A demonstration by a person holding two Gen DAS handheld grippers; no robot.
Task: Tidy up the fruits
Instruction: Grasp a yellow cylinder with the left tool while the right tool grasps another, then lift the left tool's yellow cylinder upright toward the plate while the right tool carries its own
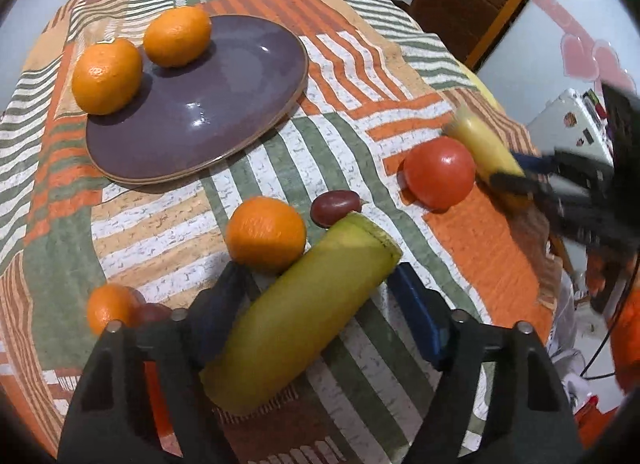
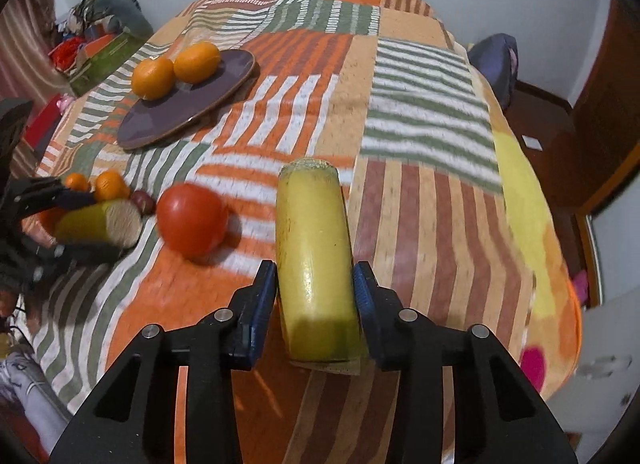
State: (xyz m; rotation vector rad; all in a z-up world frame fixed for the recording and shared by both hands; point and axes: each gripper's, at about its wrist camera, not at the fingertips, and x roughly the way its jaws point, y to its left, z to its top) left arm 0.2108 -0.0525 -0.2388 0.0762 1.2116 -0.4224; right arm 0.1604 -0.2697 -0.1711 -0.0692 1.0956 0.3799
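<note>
The left gripper (image 1: 320, 296) has a yellow-green banana piece (image 1: 300, 316) between its fingers, but the jaws stand apart: the left pad (image 1: 224, 304) meets the peel while the right pad (image 1: 416, 312) shows a gap, so I judge this piece not yet clamped. Its long axis runs from 7 o'clock to 1 o'clock in the left wrist view, skewed across the jaws rather than along them.

The right gripper (image 2: 315, 304) is closed on a second banana piece (image 2: 316, 260), both blue pads pressed to its sides; this one points straight to 12 o'clock, in line with the fingers.

The purple plate (image 1: 240, 103) lies at about 11 o'clock from the left gripper, fairly near, with two mandarins (image 1: 176, 35) on its far rim. From the right gripper the same plate (image 2: 160, 123) sits at 10 o'clock, well apart across the striped tablecloth (image 2: 420, 123). So the left hand is nearer to the plate.

Loose fruit lies between: a mandarin (image 1: 266, 234) touching the left banana piece, a dark red grape (image 1: 335, 205) just beyond its cut end, and a tomato (image 1: 438, 171) at 2 o'clock.
</note>
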